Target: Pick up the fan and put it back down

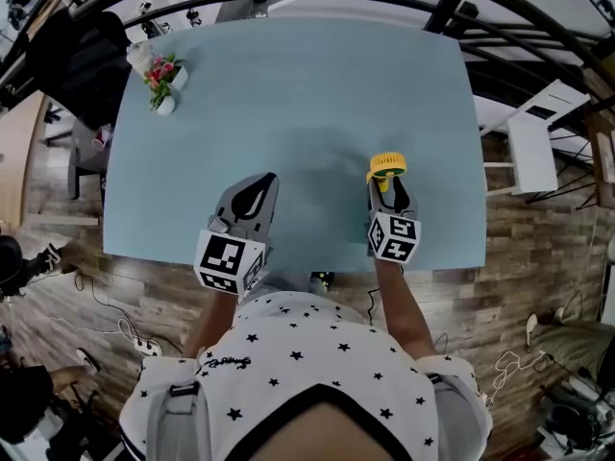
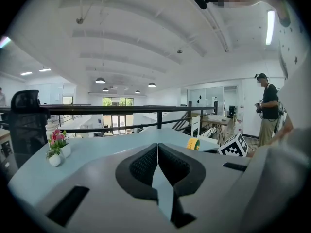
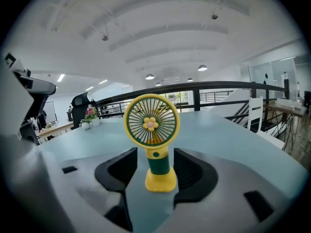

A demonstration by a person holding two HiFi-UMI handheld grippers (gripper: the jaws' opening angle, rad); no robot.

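Two grippers over the light-blue table, both on my near side. R gripper has its jaws spread wide w/ the fan standing between them. In the right gripper view I see a gap on each side of the fan's green neck, so the pads aren't touching it. Fan is upright on its yellow base, on the table top, round yellow guard w/ a small flower at the centre facing the camera. In the head view it's toward the table's right side, near the front edge. L gripper sits apart to the left, jaws closed tip to tip w/ nothing between them, per the left gripper view. Small flower pot at the far left corner, well apart from both grippers. Black chair just beyond that corner, off the table
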